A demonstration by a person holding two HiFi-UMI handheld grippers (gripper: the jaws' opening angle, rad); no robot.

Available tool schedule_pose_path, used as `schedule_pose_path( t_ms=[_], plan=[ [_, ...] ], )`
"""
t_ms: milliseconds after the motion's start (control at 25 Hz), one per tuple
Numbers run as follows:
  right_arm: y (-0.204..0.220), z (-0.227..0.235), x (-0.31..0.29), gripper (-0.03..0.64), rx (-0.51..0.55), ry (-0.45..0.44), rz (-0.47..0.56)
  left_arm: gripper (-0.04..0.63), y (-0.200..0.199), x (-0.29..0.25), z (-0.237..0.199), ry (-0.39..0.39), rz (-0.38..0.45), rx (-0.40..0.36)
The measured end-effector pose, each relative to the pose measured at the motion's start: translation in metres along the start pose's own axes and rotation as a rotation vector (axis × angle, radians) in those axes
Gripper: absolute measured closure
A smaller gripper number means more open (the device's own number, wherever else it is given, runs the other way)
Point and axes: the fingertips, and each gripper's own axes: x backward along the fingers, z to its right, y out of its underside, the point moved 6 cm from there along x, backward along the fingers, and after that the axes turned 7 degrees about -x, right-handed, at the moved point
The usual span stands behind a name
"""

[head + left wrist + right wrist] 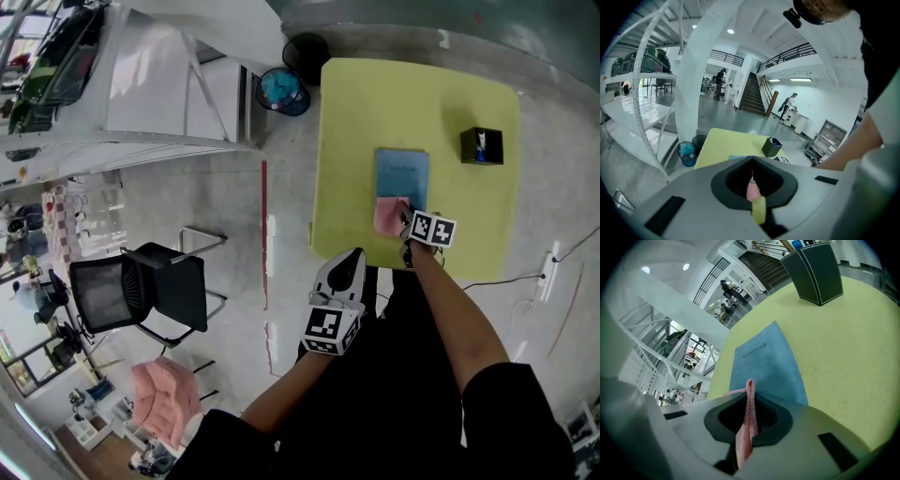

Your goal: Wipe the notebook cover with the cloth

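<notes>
- Yellow-green table stands on a glossy grey floor.
- Blue notebook lies on it, cover printed "Notebook".
- Right gripper pinches the pink cloth on the notebook's near end.
- Left gripper is pressed together, off the table.

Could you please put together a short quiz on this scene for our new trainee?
1. True or false: the right gripper is shut on the pink cloth.
2. At which end of the blue notebook does the cloth rest? A. the end nearest the person B. the far end C. neither, it lies away from the notebook.
3. Fill in: the black holder stands apart from the notebook, on the yellow ___.
Key: 1 true; 2 A; 3 table.
</notes>
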Motion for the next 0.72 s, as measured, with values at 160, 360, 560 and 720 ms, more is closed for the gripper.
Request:
schedule_pose_path(
  t_ms=[160,360,560,720],
  plan=[
    [-0.005,0.001,0.000,0.580,0.027,0.000,-0.009,0.580,-0.002,-0.009,0.013,0.007,0.003,-0.004],
    [-0.006,0.007,0.004,0.580,0.022,0.007,-0.014,0.580,-0.002,-0.011,0.024,-0.003,0.005,-0.001],
    [-0.012,0.013,0.009,0.580,0.042,0.004,-0.029,0.580,-0.005,-0.015,0.031,-0.018,0.008,0.003],
    [-0.016,0.022,0.015,0.580,0.035,0.003,-0.028,0.580,-0.008,-0.020,0.039,-0.019,0.005,-0.003]
  ],
)
